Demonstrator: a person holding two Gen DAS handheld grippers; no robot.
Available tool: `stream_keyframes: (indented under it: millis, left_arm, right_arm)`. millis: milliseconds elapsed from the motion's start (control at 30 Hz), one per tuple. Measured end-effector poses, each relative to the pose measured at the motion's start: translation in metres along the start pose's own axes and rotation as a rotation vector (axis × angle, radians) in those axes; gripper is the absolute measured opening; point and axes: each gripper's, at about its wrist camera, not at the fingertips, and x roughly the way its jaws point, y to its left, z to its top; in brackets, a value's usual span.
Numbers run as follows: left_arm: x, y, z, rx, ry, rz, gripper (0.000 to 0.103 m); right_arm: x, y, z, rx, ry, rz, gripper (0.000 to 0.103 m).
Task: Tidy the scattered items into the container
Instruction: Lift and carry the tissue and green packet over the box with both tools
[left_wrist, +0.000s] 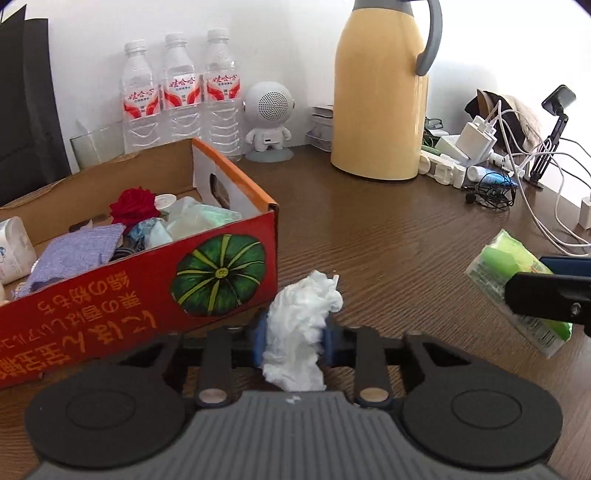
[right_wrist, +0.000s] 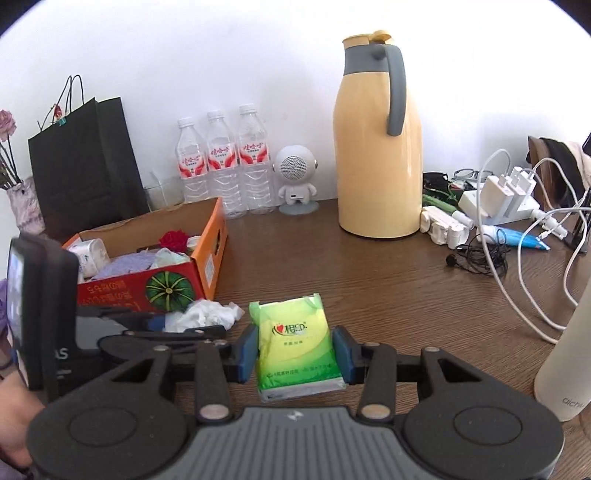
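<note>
**Both grippers loaded, box is next**

Your left gripper (left_wrist: 293, 341) has closed its blue pads on a crumpled white tissue (left_wrist: 301, 325), just beside the red pumpkin-print cardboard box (left_wrist: 147, 284). Your right gripper (right_wrist: 293, 350) is clamped on a green tissue packet (right_wrist: 295, 350), a little farther out over the brown worktop (right_wrist: 388, 295). I'd judge this the carry step: lift each load over the box wall and release inside. Beyond stand water bottles (right_wrist: 221, 162) and a yellow thermos jug (right_wrist: 376, 147).
</note>
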Motion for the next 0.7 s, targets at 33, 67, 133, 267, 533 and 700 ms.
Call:
stream_keyframes:
  millis: [33, 67, 133, 267, 533, 700]
  left_arm:
    - [-0.010, 0.002, -0.001, 0.004, -0.023, 0.004, 0.023]
    - [-0.022, 0.005, -0.003, -0.005, -0.049, 0.006, 0.022]
    - [-0.056, 0.013, -0.008, -0.042, -0.111, 0.027, 0.022]
    - [-0.123, 0.042, -0.016, -0.114, -0.221, 0.129, 0.022]
    - [-0.228, 0.122, -0.041, -0.257, -0.287, 0.352, 0.022]
    - [-0.276, 0.105, -0.070, -0.282, -0.358, 0.408, 0.023]
  right_arm:
    - [0.000, 0.003, 0.000, 0.000, 0.002, 0.009, 0.042]
    - [-0.001, 0.007, 0.000, -0.004, 0.004, 0.016, 0.042]
    - [-0.007, 0.019, -0.002, -0.016, -0.001, 0.043, 0.042]
    - [-0.018, 0.051, -0.001, -0.039, -0.014, 0.118, 0.042]
    - [-0.044, 0.147, 0.009, -0.137, -0.067, 0.305, 0.042]
    - [-0.071, 0.167, 0.003, -0.125, -0.096, 0.338, 0.042]
